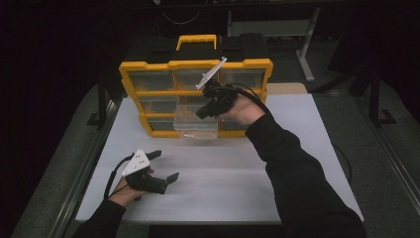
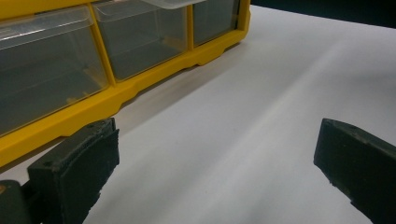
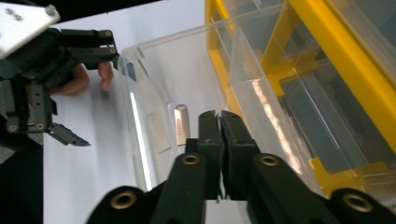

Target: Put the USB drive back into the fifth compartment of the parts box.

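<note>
A yellow organizer (image 1: 148, 65) with clear drawers stands at the back of the white table (image 1: 223, 183). Its middle drawer (image 1: 190, 125) is pulled out toward me. My right gripper (image 1: 203, 113) hovers over that drawer, its jaws shut with nothing between them. In the right gripper view the closed fingertips (image 3: 219, 114) point down into the clear drawer (image 3: 140, 116), where a small silver metal piece (image 3: 181, 123) lies on the bottom. My left gripper (image 1: 164, 166) rests low over the table at the front left, open and empty. The left gripper view has its jaws wide apart and the organizer (image 2: 140, 88) ahead on the left.
A black case with a yellow handle (image 1: 197, 40) sits behind the organizer. Table edges run close on the left and front. White desk legs (image 1: 307, 44) stand beyond the table at the back right. The left gripper (image 3: 100, 93) appears off to the left in the right gripper view.
</note>
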A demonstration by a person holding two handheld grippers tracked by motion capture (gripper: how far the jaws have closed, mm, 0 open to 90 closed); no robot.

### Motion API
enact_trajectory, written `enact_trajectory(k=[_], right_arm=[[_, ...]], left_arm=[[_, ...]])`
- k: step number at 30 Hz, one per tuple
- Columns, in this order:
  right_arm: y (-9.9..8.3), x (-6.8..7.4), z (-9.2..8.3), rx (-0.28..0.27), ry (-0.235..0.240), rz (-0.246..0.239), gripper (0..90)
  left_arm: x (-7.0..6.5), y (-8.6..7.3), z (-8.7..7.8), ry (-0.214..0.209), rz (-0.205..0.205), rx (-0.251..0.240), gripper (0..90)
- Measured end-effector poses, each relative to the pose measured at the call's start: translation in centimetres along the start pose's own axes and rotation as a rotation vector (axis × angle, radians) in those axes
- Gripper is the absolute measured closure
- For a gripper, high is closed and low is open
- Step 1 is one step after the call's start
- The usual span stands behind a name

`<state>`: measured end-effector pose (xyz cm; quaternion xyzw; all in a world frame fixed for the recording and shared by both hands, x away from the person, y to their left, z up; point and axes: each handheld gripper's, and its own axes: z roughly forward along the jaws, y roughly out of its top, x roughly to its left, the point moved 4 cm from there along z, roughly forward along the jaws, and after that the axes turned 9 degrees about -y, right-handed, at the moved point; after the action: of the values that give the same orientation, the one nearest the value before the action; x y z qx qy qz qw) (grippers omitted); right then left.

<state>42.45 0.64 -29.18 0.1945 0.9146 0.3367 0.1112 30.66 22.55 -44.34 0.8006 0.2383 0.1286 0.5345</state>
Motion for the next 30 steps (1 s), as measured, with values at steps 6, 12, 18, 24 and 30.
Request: enact_trajectory(k=[6, 12, 18, 24, 30], right_arm=[[0.1, 0.4, -1.0, -0.026, 0.019, 0.01, 88.8], [0.1, 1.0, -1.9, -0.055, 0.05, 0.02, 88.8], [-0.2, 2.1, -2.2, -0.059, 0.068, 0.013, 88.8], [-0.5, 3.2, -2.2, -0.065, 0.085, -0.001, 88.8], [-1.0, 4.4, -1.9, -0.057, 0.099, -0.017, 88.8]], left_arm=[[0.0, 0.0, 0.0, -0.001, 0.001, 0.002, 0.0], [0.0, 0.0, 0.0, -0.001, 0.0, 0.003, 0.0], [0.0, 0.0, 0.0, -0.002, 0.0, 0.005, 0.0], [0.0, 0.0, 0.1, -0.002, -0.001, 0.004, 0.0], [0.0, 0.0, 0.1, -0.001, -0.003, 0.004, 0.0]])
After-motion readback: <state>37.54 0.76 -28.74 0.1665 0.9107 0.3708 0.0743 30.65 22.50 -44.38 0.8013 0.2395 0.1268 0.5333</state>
